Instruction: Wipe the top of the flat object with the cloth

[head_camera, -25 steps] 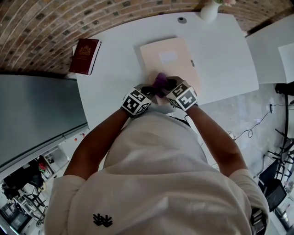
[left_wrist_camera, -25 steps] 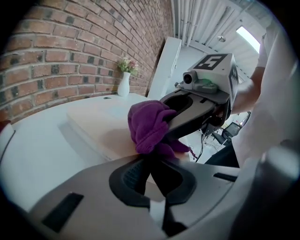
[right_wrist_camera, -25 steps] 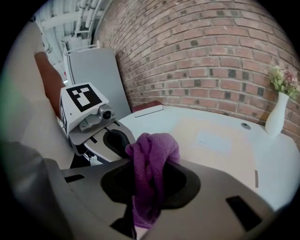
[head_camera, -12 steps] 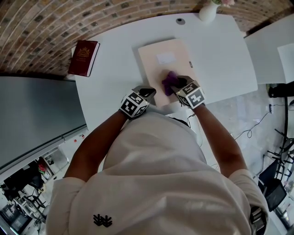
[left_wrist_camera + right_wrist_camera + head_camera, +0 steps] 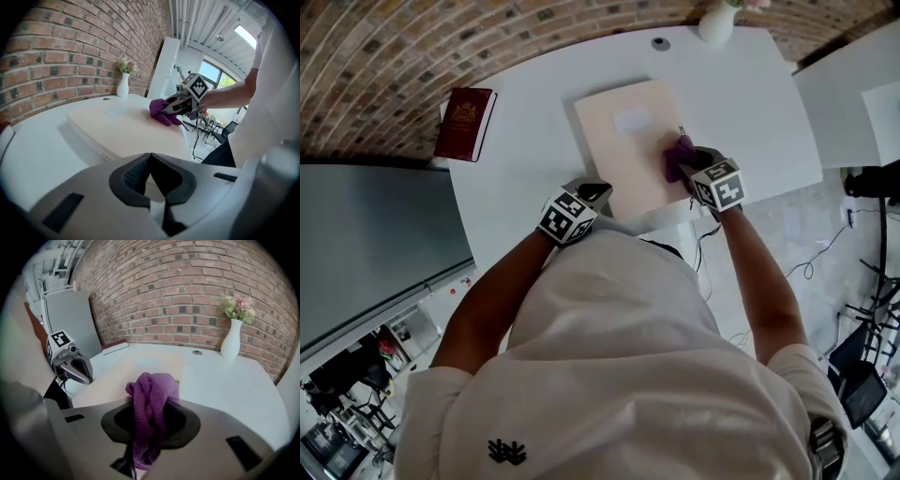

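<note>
A flat beige folder (image 5: 628,150) lies on the white table (image 5: 525,141). My right gripper (image 5: 692,167) is shut on a purple cloth (image 5: 678,157) that rests on the folder's right edge; the cloth (image 5: 150,404) bunches between the jaws in the right gripper view. My left gripper (image 5: 598,190) sits at the folder's near left corner, shut with nothing in it. In the left gripper view the folder (image 5: 122,126) stretches ahead, with the cloth (image 5: 161,111) and right gripper (image 5: 180,104) at its far side.
A dark red booklet (image 5: 465,122) lies at the table's far left. A white vase (image 5: 715,23) with flowers stands at the back edge, a small round cap (image 5: 660,43) beside it. A brick wall runs behind the table. Another white table (image 5: 853,84) stands to the right.
My right gripper has dragged the purple cloth from the folder's near middle to its right edge. The left gripper has stayed at the near left corner.
</note>
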Motion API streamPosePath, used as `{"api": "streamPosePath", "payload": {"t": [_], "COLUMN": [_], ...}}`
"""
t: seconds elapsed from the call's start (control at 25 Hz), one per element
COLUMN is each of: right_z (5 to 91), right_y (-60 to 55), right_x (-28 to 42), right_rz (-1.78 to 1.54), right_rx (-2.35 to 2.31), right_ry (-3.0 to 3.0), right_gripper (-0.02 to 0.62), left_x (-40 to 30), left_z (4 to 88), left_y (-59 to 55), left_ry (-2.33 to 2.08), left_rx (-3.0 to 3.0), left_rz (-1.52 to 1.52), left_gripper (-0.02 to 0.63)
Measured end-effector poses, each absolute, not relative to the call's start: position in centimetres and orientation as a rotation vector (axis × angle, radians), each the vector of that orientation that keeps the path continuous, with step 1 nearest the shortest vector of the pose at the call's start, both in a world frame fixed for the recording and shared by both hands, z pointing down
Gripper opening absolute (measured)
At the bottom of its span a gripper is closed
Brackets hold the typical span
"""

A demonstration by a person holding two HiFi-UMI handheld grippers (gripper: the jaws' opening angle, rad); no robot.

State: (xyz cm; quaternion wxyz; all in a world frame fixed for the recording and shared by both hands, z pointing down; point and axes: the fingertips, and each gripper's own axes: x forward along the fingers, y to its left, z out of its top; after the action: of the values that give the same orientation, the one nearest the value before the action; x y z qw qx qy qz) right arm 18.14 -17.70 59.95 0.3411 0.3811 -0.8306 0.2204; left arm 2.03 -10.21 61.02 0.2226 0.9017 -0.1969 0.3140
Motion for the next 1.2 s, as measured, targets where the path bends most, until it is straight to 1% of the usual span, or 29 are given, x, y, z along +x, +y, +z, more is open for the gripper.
{"api": "streamPosePath", "payload": {"t": [0.24, 0.36, 0.44, 0.68, 1.0, 1.2], "right_z": [60.3, 59.7, 58.8, 55.7, 56.2, 58.1], "right_y": [-18.7, -19.3, -19.4, -19.8, -17.9, -16.8], "right_x": [22.0, 22.5, 21.6, 14.1, 2.2, -1.3], "right_rz": [0.602, 0.577, 0.573, 0.562, 0.447, 0.424], "right_rx": [1.079, 1.096, 1.096, 0.972, 0.706, 0.603], "right_ry": [-2.098, -2.08, -2.103, -2.27, -2.35, -2.322], "right_gripper": [0.115, 0.115, 0.115, 0.115, 0.115, 0.115], "left_x": [2.1, 2.2, 2.2, 2.1, 2.1, 2.0], "left_z": [61.0, 60.9, 60.9, 61.0, 61.1, 61.0], "left_y": [-10.1, -10.2, -10.2, -10.2, -10.1, -10.0], "left_ry": [-0.541, -0.538, -0.53, -0.508, -0.5, -0.496], "left_rx": [2.485, 2.486, 2.485, 2.485, 2.485, 2.483], "left_rz": [0.864, 0.868, 0.874, 0.905, 0.931, 0.927], "left_gripper": [0.025, 0.025, 0.025, 0.025, 0.025, 0.025]}}
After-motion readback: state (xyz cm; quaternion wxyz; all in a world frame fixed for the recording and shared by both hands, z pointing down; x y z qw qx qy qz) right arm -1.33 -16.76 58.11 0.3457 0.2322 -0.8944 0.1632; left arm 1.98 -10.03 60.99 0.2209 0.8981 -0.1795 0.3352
